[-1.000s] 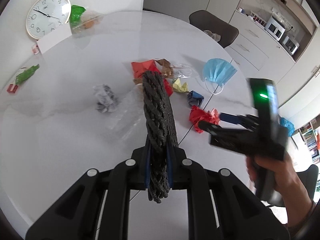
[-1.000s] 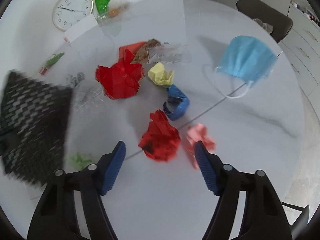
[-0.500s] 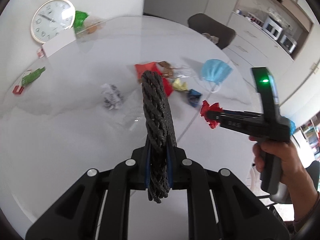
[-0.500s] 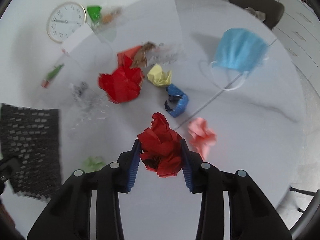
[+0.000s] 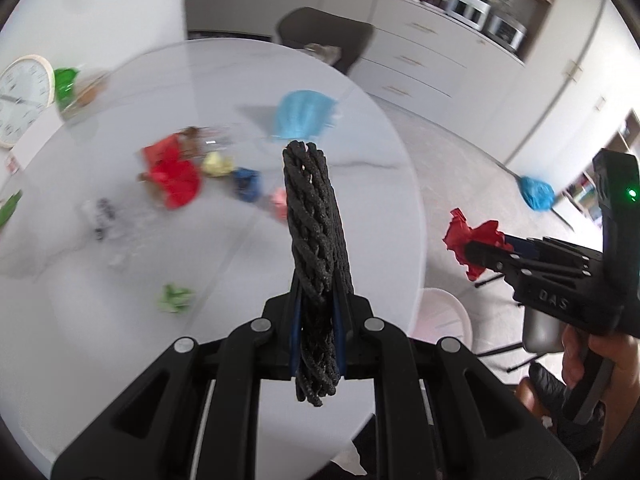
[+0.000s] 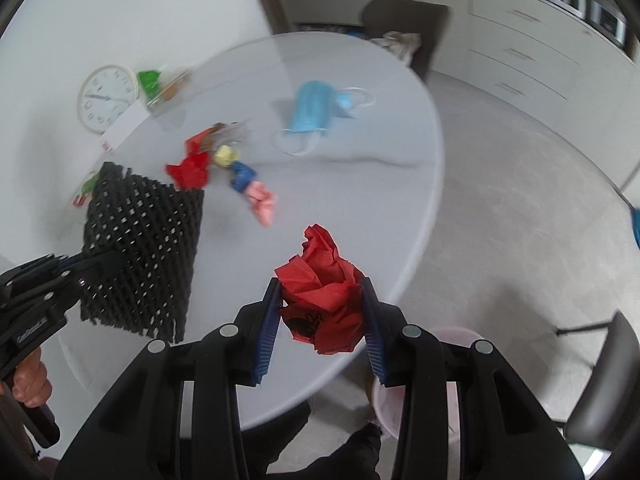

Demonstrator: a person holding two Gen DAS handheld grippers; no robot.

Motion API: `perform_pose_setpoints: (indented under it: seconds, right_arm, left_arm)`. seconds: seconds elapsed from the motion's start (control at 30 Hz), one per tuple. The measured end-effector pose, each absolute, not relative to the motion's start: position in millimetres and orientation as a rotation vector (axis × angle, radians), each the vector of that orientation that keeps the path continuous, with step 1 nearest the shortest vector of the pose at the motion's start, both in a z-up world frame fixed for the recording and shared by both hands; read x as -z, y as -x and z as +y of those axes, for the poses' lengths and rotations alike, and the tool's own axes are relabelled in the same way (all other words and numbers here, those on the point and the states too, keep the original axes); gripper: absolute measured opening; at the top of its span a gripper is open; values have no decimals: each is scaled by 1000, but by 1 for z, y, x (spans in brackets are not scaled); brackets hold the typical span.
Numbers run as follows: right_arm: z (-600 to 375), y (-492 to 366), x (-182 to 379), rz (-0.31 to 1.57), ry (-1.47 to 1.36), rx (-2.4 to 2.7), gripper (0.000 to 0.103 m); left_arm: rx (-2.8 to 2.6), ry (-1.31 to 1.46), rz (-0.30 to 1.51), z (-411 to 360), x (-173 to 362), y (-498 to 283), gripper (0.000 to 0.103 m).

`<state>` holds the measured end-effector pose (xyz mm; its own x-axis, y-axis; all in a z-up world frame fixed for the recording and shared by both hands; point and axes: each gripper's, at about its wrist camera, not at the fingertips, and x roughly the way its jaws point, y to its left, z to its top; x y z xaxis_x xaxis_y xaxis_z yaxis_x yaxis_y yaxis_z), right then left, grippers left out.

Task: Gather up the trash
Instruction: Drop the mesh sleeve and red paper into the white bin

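- A round white table (image 6: 360,184) fills the middle, under soft, even light.
- A dark chair (image 6: 404,20) stands at its 12 o'clock edge.
- White drawer cabinets (image 6: 528,52) line the wall at 2 o'clock.
- Grey floor (image 6: 520,208) spreads at 3 o'clock.

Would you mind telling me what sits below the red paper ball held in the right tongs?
Below the red paper ball lie the table edge and grey floor; a pale bin shows beneath the right tongs, its inside mostly hidden.

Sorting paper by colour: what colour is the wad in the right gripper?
Red, clearest in the right wrist view.
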<state>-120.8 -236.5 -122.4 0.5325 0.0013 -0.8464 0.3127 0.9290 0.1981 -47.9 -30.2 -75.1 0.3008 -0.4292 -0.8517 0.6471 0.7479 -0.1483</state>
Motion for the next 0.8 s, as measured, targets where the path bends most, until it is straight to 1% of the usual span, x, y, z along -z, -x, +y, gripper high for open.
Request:
perform_pose_setpoints:
  seconds: [0.3, 0.4, 0.53, 0.6, 0.63, 0.7, 0.77, 0.8]
  right_arm:
    - [-286, 198, 131, 981, -407, 332, 40]
    - [-305, 226, 141, 997, -434, 394, 40]
    - [-334, 264, 159, 1030, -468, 475, 40]
    - [-351, 283, 170, 1045, -499, 509, 40]
    - [-355, 288, 173, 1051, -505, 518, 40]
    - [-366, 300, 182, 1067, -518, 536, 41]
    - [-376, 309, 191, 1082, -532, 537, 41]
    - [-379, 313, 195, 1085, -536, 536, 41]
  left_arm:
    - [885, -372, 1047, -115, 82, 99, 13]
    - [973, -419, 1089, -151, 97, 118, 13]
    - [1095, -501, 1179, -204, 134, 150, 13]
    - [1131, -524, 1226, -224, 155, 162, 15]
    - [1140, -536, 1255, -235, 168, 169, 17]
    - [1135, -546, 1292, -248, 187, 177, 29]
    - [1106, -553, 1327, -258, 203, 182, 56]
    - [1101, -553, 1330, -260, 207, 185, 59]
